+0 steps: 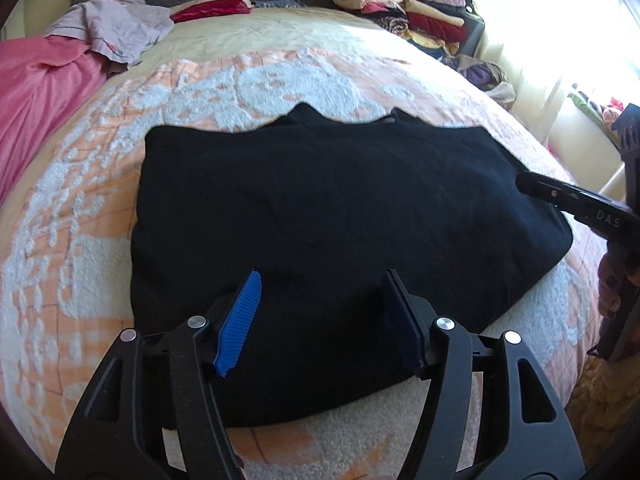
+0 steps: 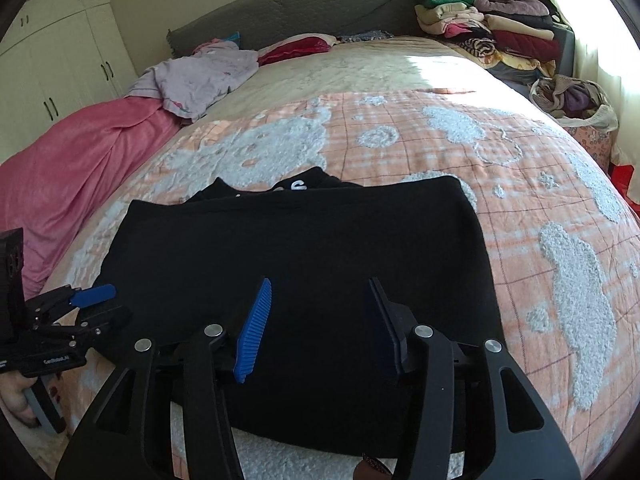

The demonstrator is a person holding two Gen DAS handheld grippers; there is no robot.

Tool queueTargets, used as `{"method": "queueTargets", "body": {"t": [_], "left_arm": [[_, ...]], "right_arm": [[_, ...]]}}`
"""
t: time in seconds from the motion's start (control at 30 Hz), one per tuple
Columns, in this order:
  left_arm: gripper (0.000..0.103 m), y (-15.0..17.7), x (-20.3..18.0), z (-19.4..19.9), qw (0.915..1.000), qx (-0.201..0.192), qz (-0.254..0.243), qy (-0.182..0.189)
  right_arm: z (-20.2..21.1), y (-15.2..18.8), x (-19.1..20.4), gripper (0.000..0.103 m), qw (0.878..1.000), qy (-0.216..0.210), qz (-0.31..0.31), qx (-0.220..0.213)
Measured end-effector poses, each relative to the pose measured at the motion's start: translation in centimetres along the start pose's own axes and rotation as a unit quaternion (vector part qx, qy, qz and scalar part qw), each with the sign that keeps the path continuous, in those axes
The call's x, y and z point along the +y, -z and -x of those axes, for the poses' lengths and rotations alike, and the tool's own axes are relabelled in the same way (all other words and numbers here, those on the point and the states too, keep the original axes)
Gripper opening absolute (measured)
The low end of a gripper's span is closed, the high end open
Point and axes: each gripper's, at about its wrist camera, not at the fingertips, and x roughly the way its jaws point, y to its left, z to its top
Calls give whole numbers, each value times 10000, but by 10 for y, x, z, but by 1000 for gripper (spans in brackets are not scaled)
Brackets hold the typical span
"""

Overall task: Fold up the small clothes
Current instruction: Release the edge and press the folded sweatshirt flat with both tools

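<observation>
A black garment (image 1: 340,208) lies folded flat into a rough rectangle on the orange-and-white bedspread (image 1: 280,80). White lettering (image 2: 298,186) peeks out at its far edge. My left gripper (image 1: 323,280) hovers over the garment's near left part, open, with nothing between its blue pads. My right gripper (image 2: 320,284) hovers over the near right part (image 2: 320,240), also open and empty. From the right wrist view the left gripper (image 2: 108,306) shows at the garment's left edge. One of the right gripper's fingers (image 1: 560,194) reaches in over the garment's right edge.
Stacks of folded clothes (image 1: 400,4) sit at the bed's far right corner, with a bag of clothes (image 2: 572,100) beside the bed. A pink blanket (image 1: 40,92) and a crumpled lilac garment (image 1: 116,28) lie at far left. Wardrobe doors (image 2: 60,60) stand beyond.
</observation>
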Motion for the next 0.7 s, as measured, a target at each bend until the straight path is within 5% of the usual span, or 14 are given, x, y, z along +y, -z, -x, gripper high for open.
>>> {"method": "queueTargets", "body": {"t": [0.3,0.7], "left_arm": [[55,11,1,6,10000,8,70,10],[55,19,1,10,9998,-5,165,63]], "right_arm": [[-14,23,-6,50,9984,282,-178,459],[-4,45,-12,59,9978,272,-463,390]]}}
